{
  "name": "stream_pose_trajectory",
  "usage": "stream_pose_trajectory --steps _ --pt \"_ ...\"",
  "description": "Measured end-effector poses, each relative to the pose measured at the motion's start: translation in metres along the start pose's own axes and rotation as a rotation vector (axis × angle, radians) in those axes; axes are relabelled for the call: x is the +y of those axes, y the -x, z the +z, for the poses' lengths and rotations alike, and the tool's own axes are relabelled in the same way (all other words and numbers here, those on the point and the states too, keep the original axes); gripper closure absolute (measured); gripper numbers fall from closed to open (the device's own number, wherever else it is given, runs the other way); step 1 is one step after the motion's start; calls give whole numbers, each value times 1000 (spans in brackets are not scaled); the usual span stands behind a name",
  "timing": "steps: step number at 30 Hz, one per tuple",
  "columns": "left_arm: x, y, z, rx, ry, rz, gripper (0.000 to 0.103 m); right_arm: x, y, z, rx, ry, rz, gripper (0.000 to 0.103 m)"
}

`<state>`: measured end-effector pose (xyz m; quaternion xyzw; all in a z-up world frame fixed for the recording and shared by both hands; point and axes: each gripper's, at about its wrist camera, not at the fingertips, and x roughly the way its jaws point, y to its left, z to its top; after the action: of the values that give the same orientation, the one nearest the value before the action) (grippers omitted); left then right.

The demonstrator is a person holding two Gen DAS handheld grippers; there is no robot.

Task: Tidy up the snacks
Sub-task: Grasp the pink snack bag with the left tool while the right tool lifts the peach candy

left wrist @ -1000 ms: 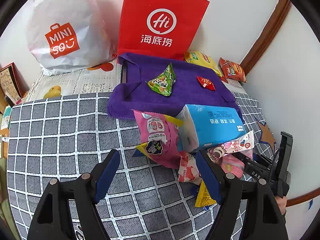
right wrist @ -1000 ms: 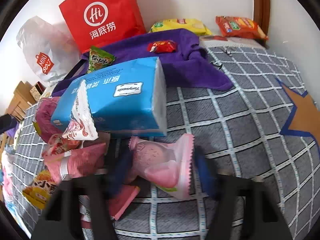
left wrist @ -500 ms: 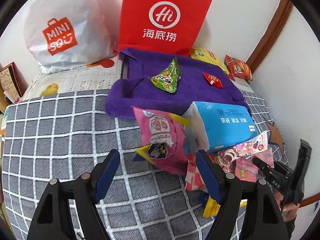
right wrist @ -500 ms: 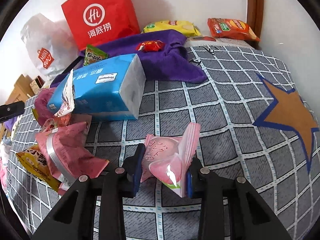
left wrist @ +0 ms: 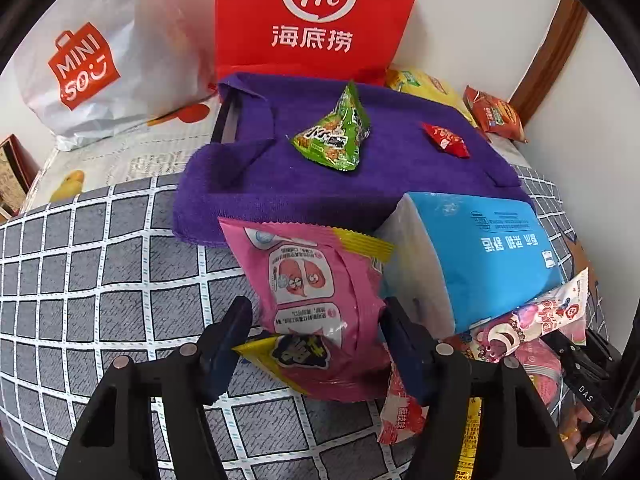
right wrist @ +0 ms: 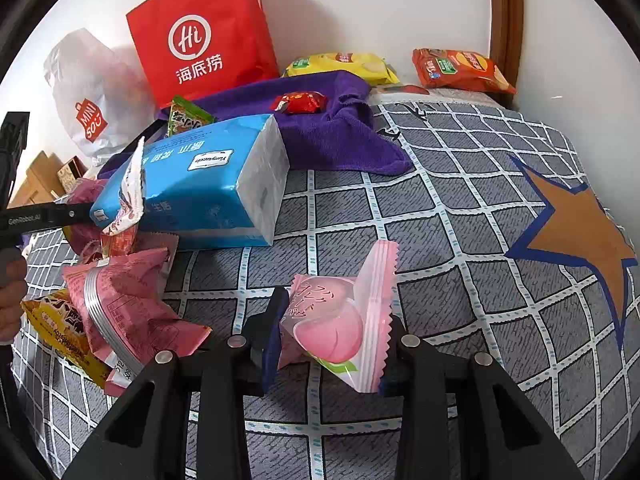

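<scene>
Covering the whole scene is a grey checked bedspread (right wrist: 460, 216), on which snacks are being sorted. Against the far wall a red paper bag (left wrist: 320, 16) and a white plastic bag (left wrist: 92, 60) are stood side by side. A purple towel (left wrist: 304, 188) is spread just in front of the red bag, and a green triangular snack (left wrist: 336, 136) and a small red packet (left wrist: 446, 141) are laid on it, apart from each other. A blue tissue pack (right wrist: 208, 188) is lying at the towel's near edge, with a heap of pink and yellow packets piled against it.

The left gripper (left wrist: 314, 340) is placed around a pink snack bag (left wrist: 320, 300) from that heap; its jaws have just been closing, with the bag between them, though it cannot be told whether both pads are pressed on it yet. The right gripper (right wrist: 332, 344) is closed on a pale pink peach-printed packet (right wrist: 340, 320), held upright just above the bedspread, well apart from the heap.

Trouble can be expected from the slippery film: the pink bag may be squeezed out sideways if only a loose corner is caught. Neighbouring packets, touching it, may be dragged along, and the soft sweet in the right grip could be crushed if pinched harder.
</scene>
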<state>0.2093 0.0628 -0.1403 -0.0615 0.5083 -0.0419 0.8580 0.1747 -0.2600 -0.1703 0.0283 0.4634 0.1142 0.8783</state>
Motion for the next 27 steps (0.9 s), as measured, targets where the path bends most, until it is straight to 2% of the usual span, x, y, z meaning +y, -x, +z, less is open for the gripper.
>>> stream_pose_trajectory --steps 2,10,14,22,27 --pt "0 4 -2 -4 -7 -2 48 0 0 0 0 3 -1 67" --pt "17 30 -19 -13 48 -41 50 -3 0 0 -3 -7 14 67" --pt "23 40 -34 5 73 -81 49 2 0 0 -2 11 -13 69" --pt "30 64 -52 -38 89 -63 49 9 6 0 15 25 -41 72" --pt "35 75 -57 -58 96 -66 49 11 20 -1 -4 28 -50 72"
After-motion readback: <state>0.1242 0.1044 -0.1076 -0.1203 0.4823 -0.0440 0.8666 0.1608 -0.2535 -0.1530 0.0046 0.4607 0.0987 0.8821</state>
